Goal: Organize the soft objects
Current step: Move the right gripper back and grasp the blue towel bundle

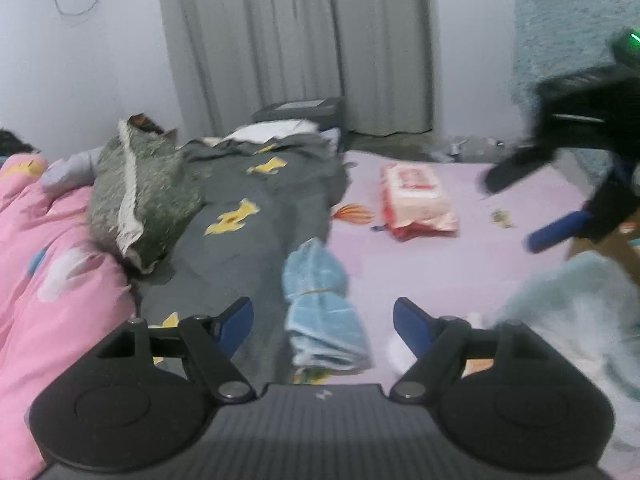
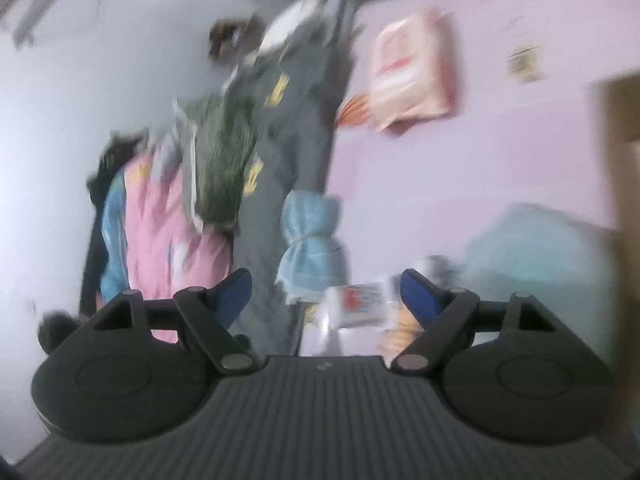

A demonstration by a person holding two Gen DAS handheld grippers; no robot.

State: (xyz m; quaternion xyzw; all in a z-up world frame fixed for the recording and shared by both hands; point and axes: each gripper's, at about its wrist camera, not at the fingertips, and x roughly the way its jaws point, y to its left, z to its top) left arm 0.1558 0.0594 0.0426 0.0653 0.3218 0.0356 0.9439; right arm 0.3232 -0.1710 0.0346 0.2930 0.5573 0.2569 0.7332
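Grey curtains (image 1: 300, 40) hung behind a bed with a lilac sheet (image 1: 460, 248). Left to right on the bed: pink quilt (image 1: 48, 248), green pillow (image 1: 140, 196), grey blanket (image 1: 260, 208) with yellow patches, rolled blue towel (image 1: 320, 304), red-and-white packet (image 1: 416, 200), pale teal cloth (image 1: 572, 304). Left gripper (image 1: 323, 322) hovered over the towel, jaws apart, holding nothing. Right gripper (image 2: 326, 294), jaws apart, empty; its view was blurred, the towel (image 2: 310, 248) ahead.
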